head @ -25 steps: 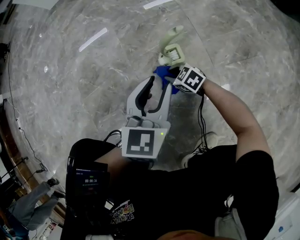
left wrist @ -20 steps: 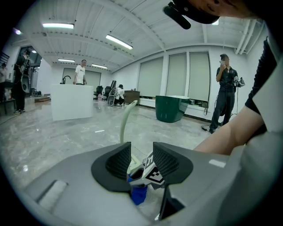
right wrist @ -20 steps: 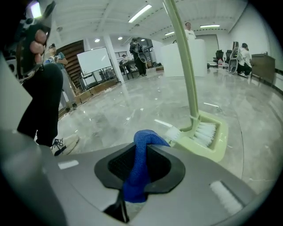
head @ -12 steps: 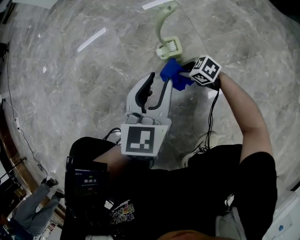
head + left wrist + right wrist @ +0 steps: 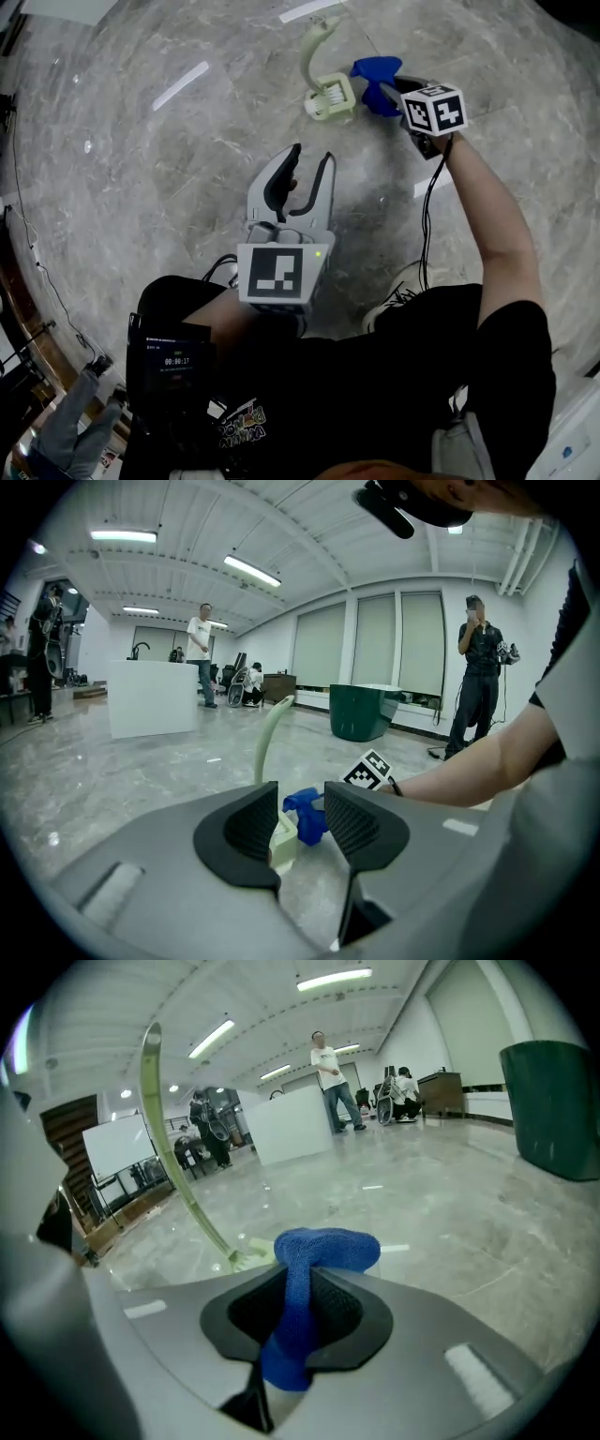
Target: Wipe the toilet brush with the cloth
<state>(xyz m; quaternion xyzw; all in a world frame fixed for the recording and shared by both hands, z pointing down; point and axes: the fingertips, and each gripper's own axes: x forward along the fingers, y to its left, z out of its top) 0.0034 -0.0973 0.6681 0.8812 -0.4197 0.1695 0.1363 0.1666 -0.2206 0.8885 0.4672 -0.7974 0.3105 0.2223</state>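
A pale green toilet brush [image 5: 328,94] stands on the marble floor with its curved handle [image 5: 314,37] rising from the head. My right gripper [image 5: 386,86] is just right of the brush head, shut on a blue cloth [image 5: 373,68] that bulges out past its tips. The right gripper view shows the cloth [image 5: 314,1251] pinched between the jaws and the handle [image 5: 178,1166] to the left. My left gripper [image 5: 310,159] hangs open and empty a short way in front of the brush. Between its jaws, its own view shows the brush [image 5: 281,841] and cloth [image 5: 305,813] beyond.
A dark green bin [image 5: 361,712] and a white counter [image 5: 150,697] stand far off across the hall, with several people [image 5: 480,682] around them. A cable [image 5: 427,225] hangs from the right gripper. A shoe [image 5: 403,281] stands on the floor near me.
The right gripper has carried the cloth from the near side of the brush head up and round to its right side, rolling as it went. The left gripper has kept still.
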